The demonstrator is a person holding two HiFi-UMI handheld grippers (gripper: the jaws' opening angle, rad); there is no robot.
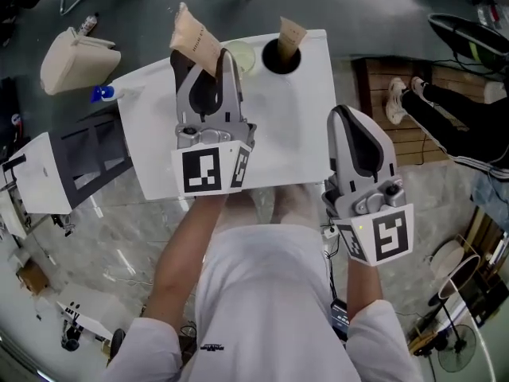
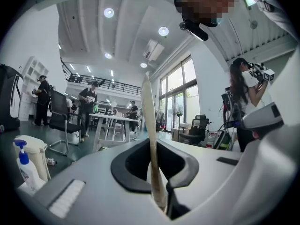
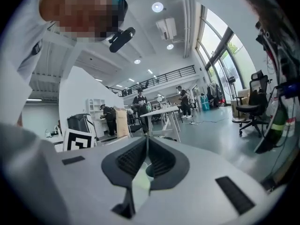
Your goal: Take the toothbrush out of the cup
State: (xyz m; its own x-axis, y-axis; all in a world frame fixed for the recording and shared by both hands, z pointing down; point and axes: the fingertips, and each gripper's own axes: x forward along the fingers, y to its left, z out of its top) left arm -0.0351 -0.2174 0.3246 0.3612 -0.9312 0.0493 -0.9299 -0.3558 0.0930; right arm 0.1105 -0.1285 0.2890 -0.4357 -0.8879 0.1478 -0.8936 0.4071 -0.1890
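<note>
A black cup stands at the far edge of the white table, with one tan paper-sleeved toothbrush leaning in it. My left gripper is shut on a second tan-sleeved toothbrush, held above the table to the left of the cup. In the left gripper view that sleeve stands edge-on and upright, pinched between the jaws of the left gripper. My right gripper hangs off the table's near right corner. The right gripper has its jaws pressed together with nothing between them.
A pale green cup sits just left of the black cup. A blue spray bottle stands at the table's left corner, a beige bag on the floor beyond. A person's legs rest on a wooden platform at right.
</note>
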